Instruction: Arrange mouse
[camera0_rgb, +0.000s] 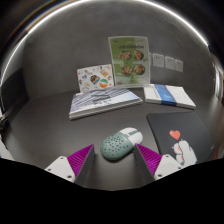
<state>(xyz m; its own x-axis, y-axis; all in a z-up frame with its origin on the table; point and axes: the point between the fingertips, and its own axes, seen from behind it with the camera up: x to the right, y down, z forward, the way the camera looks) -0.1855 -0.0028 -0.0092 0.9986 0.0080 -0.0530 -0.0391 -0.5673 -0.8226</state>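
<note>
Claw (115, 162) released, as we read it: the two purple-padded fingers (72, 163) stand wide apart with nothing pressed between them. Mouse (121, 143) sits on the dark desk (50, 125) just ahead of the fingertips, roughly centred in the gap. We note a teal, speckled-looking back half and a pale front half with a scroll wheel, the front end pointing away and to the right. It touches neither finger.

Just right of the mouse we see a black mat (185, 138) lying flat, bearing a small red heart and a white figure near its closer edge; the right finger overlaps that edge in our view.

Beyond the mouse, a stack of flat books or folders (104, 102) lies on the desk, with a second, paler stack (170, 96) to its right. Behind these, two illustrated cards (129, 60) stand propped against the wall, the larger one green with round pictures, the smaller one (95, 78) leaning to its left.
</note>
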